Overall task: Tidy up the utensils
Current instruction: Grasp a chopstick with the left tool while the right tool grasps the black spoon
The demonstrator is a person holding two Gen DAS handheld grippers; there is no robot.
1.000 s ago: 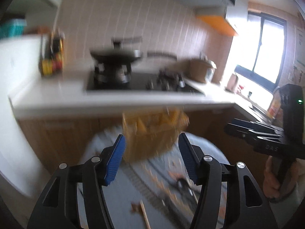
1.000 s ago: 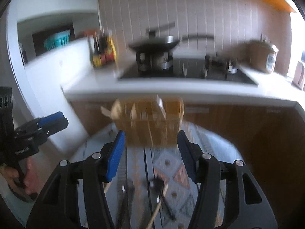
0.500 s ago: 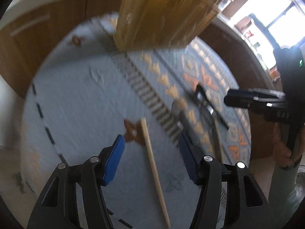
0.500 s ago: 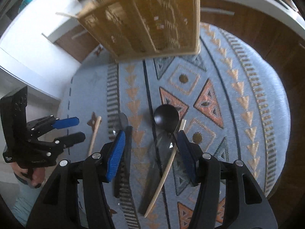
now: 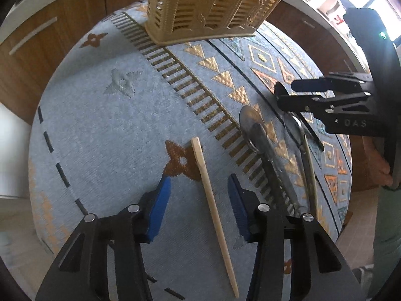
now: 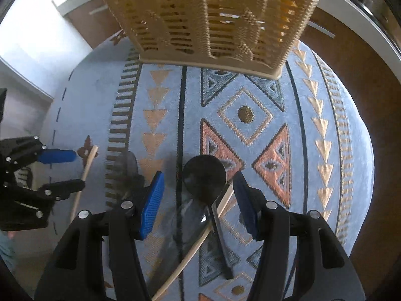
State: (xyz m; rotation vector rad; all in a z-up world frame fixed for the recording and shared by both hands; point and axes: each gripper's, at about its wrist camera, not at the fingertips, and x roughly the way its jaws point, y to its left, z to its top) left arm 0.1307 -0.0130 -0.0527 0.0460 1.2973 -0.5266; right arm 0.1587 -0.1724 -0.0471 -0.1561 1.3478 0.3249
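Left wrist view, left to right: wood-grain cabinet fronts [image 5: 62, 37] curving round the edge; a round surface under a woven blue-grey cloth [image 5: 105, 125], embroidered with dashes, gold bars and triangles; at the far rim a tan slotted plastic utensil basket [image 5: 208, 7], rectangular, upright. Nearer, the left gripper [image 5: 199, 208], black arms with ribbed blue pads, spread wide and holding nothing, poised low over the cloth and straddling a pale wooden chopstick [image 5: 213, 200], slim and tapered, lying flat between the pads without touching either. Just right of that, a shiny metal spoon [image 5: 260, 140], bowl pointing away, handle running back under the right-hand finger. Further right, a glassy clear spoon [image 5: 293, 128] and a second pale stick [image 5: 312, 173] lying close together, with the right gripper [image 5: 288, 100] coming in sideways above them, gripped in a hand [image 5: 378, 160] at the frame's edge. Right wrist view, left to right: the left gripper [image 6: 65, 170] entering from the side, fingers parted around the chopstick [image 6: 85, 173]; the metal spoon [image 6: 127, 168], blurred, beside the gold bars; then the right gripper [image 6: 199, 200], pads gaping wide and empty, angled steeply down over a matte black round-bowled spoon [image 6: 204, 173], whose handle crosses the second stick [image 6: 198, 240] and the transparent spoon [image 6: 190, 215] between the fingers. Beyond, the basket [image 6: 213, 25] at the top; dark wood cabinets [image 6: 371, 100] to the right.
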